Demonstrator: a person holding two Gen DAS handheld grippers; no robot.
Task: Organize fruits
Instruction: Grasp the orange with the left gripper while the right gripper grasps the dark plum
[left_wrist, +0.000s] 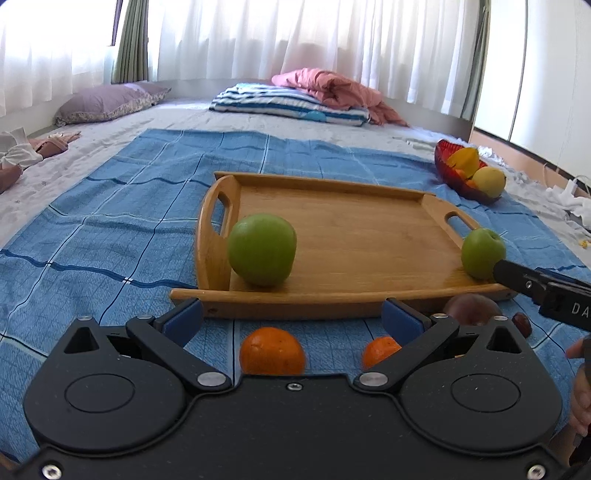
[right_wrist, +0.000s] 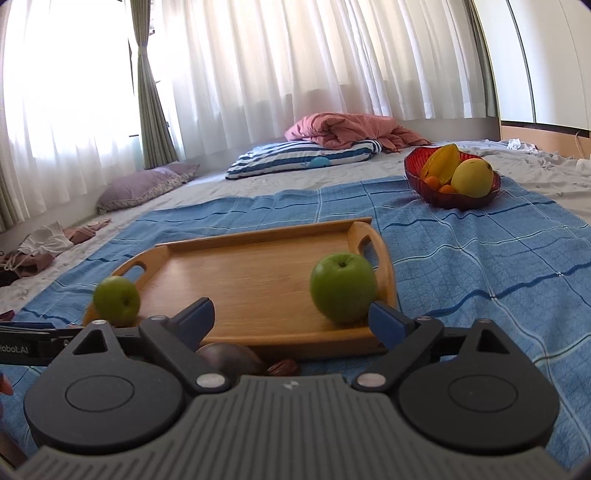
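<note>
The tray (left_wrist: 332, 229) is the landmark; it lies on the blue cloth (left_wrist: 110, 229). At its left end, inside and just beside the handle, stands one green apple (left_wrist: 261, 249). At its right end stands a second green apple (left_wrist: 483, 253), also inside, near the front corner. The middle of the tray is bare wood.

In front of the tray, on the cloth, lie two oranges (left_wrist: 272, 350); the right one is half hidden by a finger. More to the right, a dark purple fruit (right_wrist: 229, 360) and a small brown thing (right_wrist: 282, 367) lie at the front edge, both partly covered; what they are I cannot tell.

The left gripper (left_wrist: 293, 317) has its jaws wide apart and nothing between them. The right gripper (right_wrist: 291, 317) is also spread wide, holding nothing.

Behind the tray to the right stands a red bowl (right_wrist: 452, 197) with a starfruit (right_wrist: 441, 164), a yellow fruit (right_wrist: 472, 177) and small orange fruits, half hidden
</note>
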